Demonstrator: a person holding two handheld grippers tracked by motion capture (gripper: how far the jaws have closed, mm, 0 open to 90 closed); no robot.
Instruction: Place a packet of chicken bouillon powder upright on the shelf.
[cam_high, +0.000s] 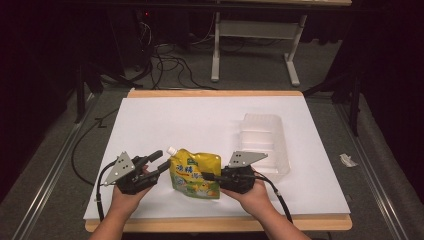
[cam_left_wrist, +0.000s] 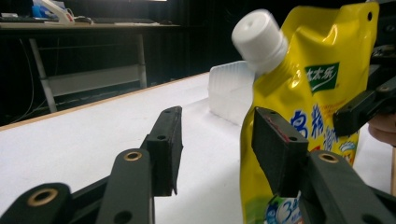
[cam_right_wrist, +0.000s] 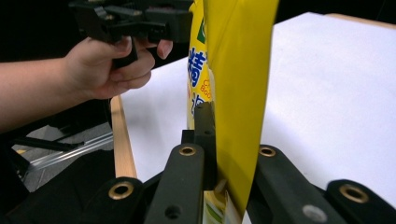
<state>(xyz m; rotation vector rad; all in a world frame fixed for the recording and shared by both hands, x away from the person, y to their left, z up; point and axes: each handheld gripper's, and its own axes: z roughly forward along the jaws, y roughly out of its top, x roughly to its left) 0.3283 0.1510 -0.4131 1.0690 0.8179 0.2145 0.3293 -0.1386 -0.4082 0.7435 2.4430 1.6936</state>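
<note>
Two hands low at table's near edge. Right gripper (cam_high: 207, 176) clamped on yellow pouch (cam_high: 195, 175) edge. Left gripper (cam_high: 161, 161) jaws apart, flanking pouch's other side near white cap (cam_left_wrist: 259, 41). Clear tray (cam_high: 265, 140) beyond right gripper.

We see yellow spouted pouch (cam_high: 195, 175), glossy foil, white screw cap (cam_high: 171, 150) shut at upper corner, green logo, blue lettering, green-and-white print low down. We see it upright, slightly tilted, bottom toward white counter (cam_high: 200, 120), near front edge. We see its edge pinched in right hand-held gripper (cam_high: 209, 176).
</note>
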